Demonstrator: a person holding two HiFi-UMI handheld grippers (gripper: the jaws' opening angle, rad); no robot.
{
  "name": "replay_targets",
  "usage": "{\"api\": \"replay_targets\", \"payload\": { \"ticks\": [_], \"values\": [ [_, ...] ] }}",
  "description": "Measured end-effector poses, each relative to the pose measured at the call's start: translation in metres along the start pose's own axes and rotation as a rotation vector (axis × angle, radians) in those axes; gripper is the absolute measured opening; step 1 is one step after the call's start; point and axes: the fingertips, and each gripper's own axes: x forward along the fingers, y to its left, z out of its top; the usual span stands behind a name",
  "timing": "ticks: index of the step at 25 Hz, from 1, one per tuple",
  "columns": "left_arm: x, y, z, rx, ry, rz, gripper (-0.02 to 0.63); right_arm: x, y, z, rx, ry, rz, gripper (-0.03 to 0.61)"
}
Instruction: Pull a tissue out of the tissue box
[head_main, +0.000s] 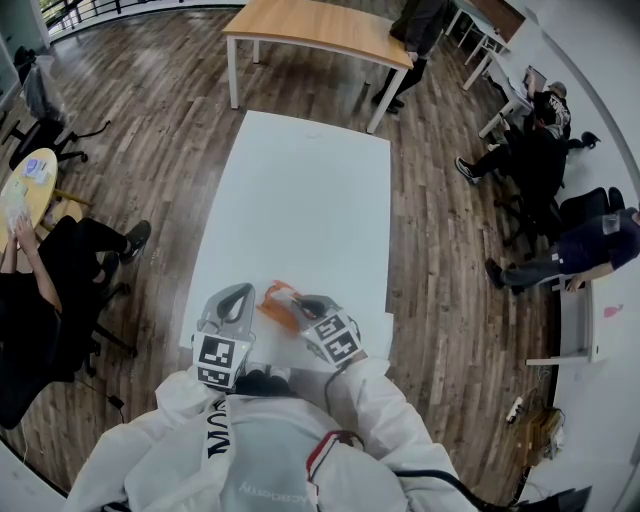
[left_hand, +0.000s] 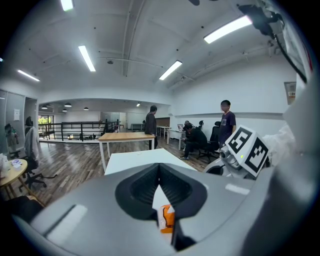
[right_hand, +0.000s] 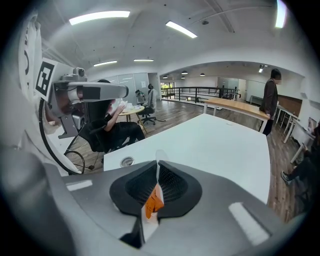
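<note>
Presently, the right gripper (right_hand: 157, 171) has its jaws clenched on a thin white paper tissue (right_hand: 159, 159), a corner of which stands up past the tips. Directly beneath, the orange soft-plastic tissue pack (right_hand: 152, 203) shows in the throat of the jaws. The left gripper (left_hand: 159, 174) has its jaws closed tip to tip. They appear to nip the pack's end, though the view there is too cramped to confirm. Both grippers meet over the near edge of the long white rectangular table (head_main: 300, 190), with the pack between them. Seated persons (head_main: 540, 150) and a wooden-topped table (head_main: 310, 25) are well apart on the dark plank floor (head_main: 150, 150).
</note>
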Motion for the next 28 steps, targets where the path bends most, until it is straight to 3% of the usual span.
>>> {"api": "replay_targets", "payload": {
  "ticks": [28],
  "values": [
    [0.003, 0.006, -0.002, -0.007, 0.002, -0.016, 0.0, -0.013, 0.006, 0.019, -0.005, -0.043, -0.015, 0.005]
  ]
}}
